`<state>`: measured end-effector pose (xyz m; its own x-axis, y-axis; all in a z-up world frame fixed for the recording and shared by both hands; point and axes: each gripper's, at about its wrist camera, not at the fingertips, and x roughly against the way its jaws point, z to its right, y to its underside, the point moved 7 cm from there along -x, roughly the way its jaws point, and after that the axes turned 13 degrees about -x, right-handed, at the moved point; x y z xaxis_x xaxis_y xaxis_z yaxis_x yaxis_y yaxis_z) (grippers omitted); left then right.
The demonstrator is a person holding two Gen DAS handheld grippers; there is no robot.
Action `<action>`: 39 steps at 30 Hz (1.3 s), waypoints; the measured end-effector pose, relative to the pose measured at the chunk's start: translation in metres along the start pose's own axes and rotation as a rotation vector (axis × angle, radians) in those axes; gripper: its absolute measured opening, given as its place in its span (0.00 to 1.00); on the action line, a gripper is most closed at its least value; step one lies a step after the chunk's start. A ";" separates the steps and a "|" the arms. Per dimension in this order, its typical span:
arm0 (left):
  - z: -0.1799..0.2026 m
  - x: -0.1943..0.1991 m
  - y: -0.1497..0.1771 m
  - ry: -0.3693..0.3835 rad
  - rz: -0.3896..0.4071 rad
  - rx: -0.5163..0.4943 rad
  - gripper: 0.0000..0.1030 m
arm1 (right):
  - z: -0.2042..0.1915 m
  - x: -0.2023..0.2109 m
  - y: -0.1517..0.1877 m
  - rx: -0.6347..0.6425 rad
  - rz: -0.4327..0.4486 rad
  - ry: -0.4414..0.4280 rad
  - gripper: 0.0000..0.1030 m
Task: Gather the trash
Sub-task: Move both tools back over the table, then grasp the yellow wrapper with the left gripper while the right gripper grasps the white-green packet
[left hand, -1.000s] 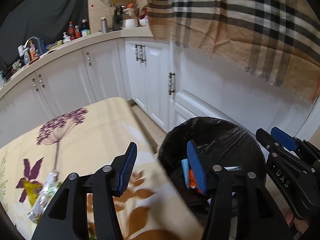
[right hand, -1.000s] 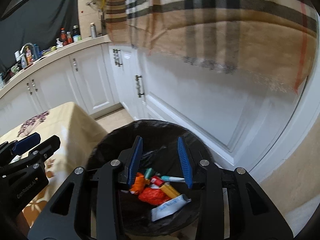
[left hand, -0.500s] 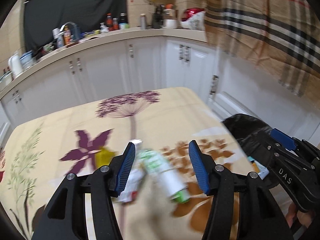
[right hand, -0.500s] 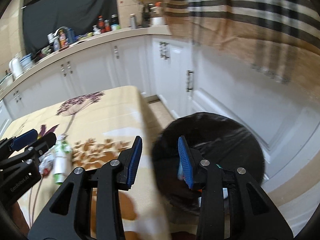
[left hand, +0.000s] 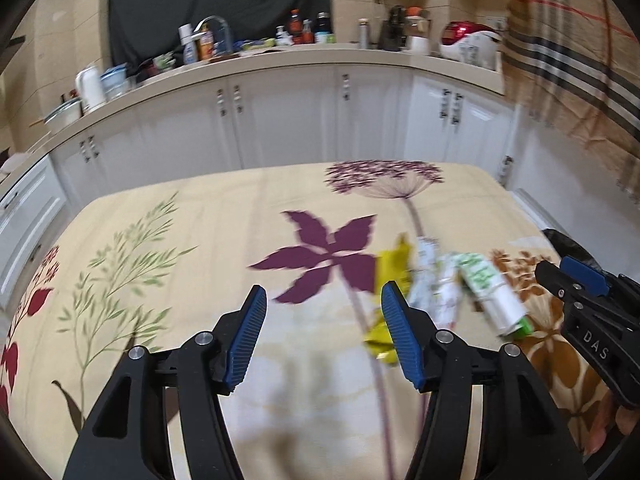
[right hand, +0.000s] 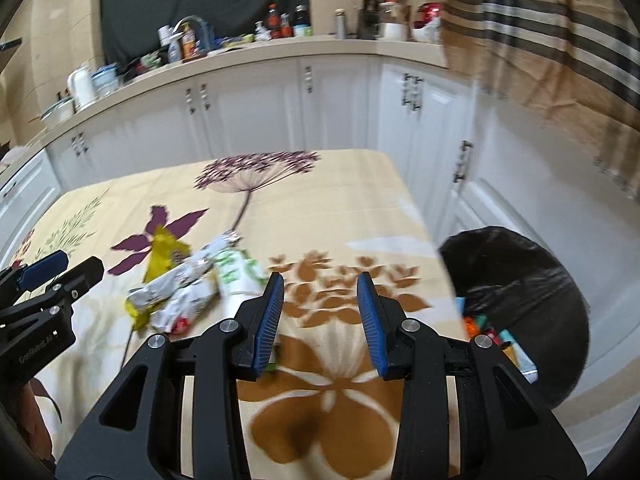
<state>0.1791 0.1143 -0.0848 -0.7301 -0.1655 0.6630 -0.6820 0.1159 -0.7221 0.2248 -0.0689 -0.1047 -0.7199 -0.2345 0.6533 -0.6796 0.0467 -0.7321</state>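
Note:
Trash lies on the flowered tablecloth (left hand: pixel 200 240): a yellow wrapper (left hand: pixel 390 268), a crumpled white wrapper (left hand: pixel 436 292) and a green-and-white packet (left hand: pixel 492 292). My left gripper (left hand: pixel 324 336) hovers over the cloth just left of this pile, its jaws opening with nothing between them. In the right wrist view the yellow wrapper (right hand: pixel 164 252), white wrapper (right hand: pixel 180 296) and green-and-white packet (right hand: pixel 236 272) sit left of my right gripper (right hand: pixel 320 316), which is open and empty. A black-lined trash bin (right hand: pixel 520 280) with colourful trash inside stands past the table's right edge.
White kitchen cabinets (left hand: pixel 280 120) and a countertop crowded with bottles (left hand: pixel 296 32) run behind the table. A plaid cloth (right hand: pixel 560 40) hangs at the upper right. The right gripper's tip (left hand: pixel 580 280) shows at the right edge of the left wrist view.
Both grippers swung left, away from above the bin to over the table. The trash pile came into view. The left jaws stand wider apart than before.

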 end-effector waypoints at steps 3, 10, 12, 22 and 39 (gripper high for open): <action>-0.013 -0.002 0.007 -0.010 -0.014 0.020 0.57 | -0.015 -0.008 0.006 0.028 -0.028 -0.014 0.37; -0.024 -0.007 0.016 -0.002 -0.031 0.040 0.57 | -0.037 -0.022 0.014 0.072 -0.079 -0.024 0.45; -0.022 -0.008 0.016 0.007 -0.032 0.041 0.57 | -0.039 -0.026 0.016 0.083 -0.097 -0.021 0.45; -0.006 -0.018 0.013 0.054 -0.050 0.019 0.57 | -0.033 -0.033 0.016 0.073 -0.133 -0.021 0.28; 0.031 -0.045 0.002 0.158 -0.111 -0.057 0.57 | 0.004 -0.025 0.007 0.005 -0.112 -0.004 0.28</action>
<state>0.2116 0.0913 -0.1224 -0.6450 -0.0250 0.7638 -0.7566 0.1616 -0.6336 0.2384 -0.0664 -0.1272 -0.6386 -0.2423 0.7304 -0.7552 0.0148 -0.6554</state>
